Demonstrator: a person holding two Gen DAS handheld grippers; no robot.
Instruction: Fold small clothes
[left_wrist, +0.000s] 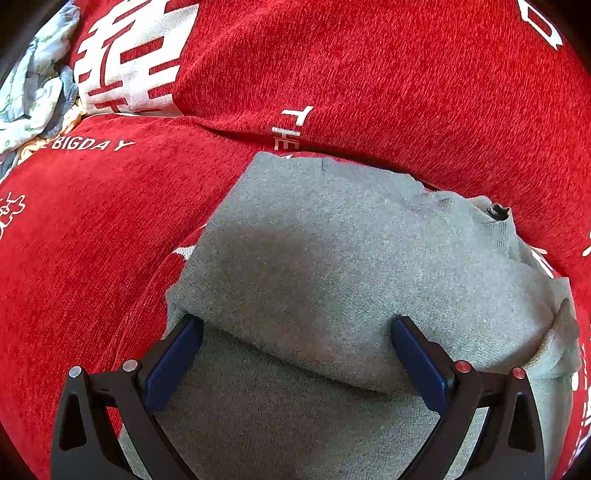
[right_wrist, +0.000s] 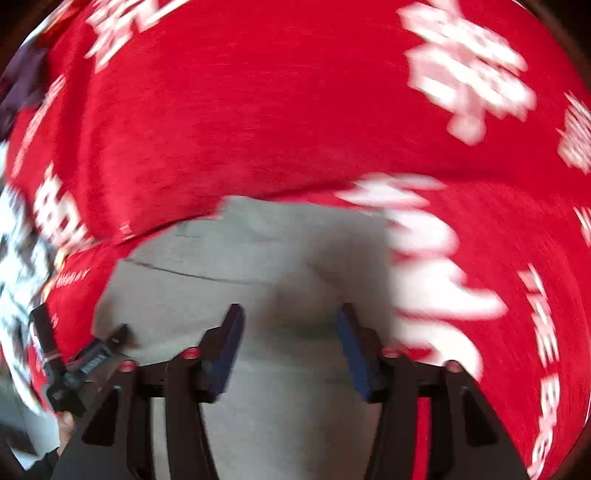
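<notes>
Across both wrist views the surface is a soft red chenille cover (left_wrist: 369, 74) printed with large white characters and small white lettering — "BIGDAY" can be read at the left of the left wrist view — and it swells in two padded sections with a seam between them. On it lies a grey knit sweater (left_wrist: 332, 251), folded over on itself, its ribbed neck opening at the right edge. At the far upper left a heap of pale patterned clothes (left_wrist: 33, 88) rests on the cover. The left gripper (left_wrist: 297, 326) stands with jaws wide, both blue pads tucked against the folded edge, pinching nothing. The right gripper (right_wrist: 290, 317) — its view smeared by motion blur — hangs over the sweater with jaws apart and nothing between them.
</notes>
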